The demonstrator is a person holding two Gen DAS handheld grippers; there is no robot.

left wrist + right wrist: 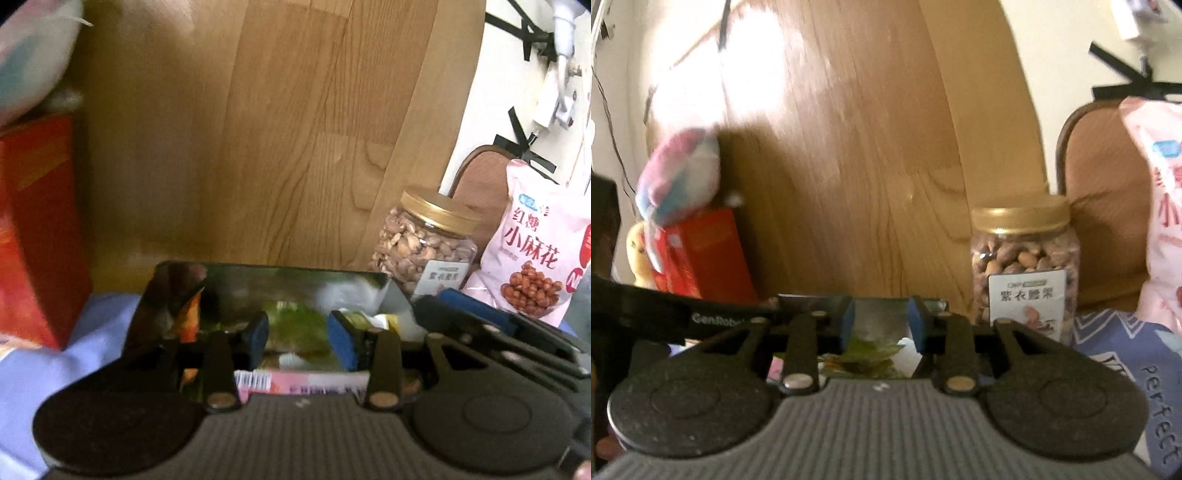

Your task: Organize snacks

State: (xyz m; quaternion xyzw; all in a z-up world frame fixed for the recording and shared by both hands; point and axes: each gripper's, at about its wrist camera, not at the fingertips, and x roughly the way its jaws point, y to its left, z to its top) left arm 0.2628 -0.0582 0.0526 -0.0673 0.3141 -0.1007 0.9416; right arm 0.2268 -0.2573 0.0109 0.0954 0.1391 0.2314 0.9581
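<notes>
Where legible, "perfect" cloth (pixel 1160 402), "小麻花" bag (pixel 532 251)

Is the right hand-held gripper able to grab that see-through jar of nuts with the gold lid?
Probably yes. The clear nut jar with the gold lid stands upright just ahead and right of the right hand-held gripper, with nothing between them. The pads stand apart, but the gap looks narrower than the jar, so it would need opening wider.

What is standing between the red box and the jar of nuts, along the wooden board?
Nothing stands there. In the right wrist view, the stretch of wooden board between the red box and the jar of nuts is bare.
</notes>
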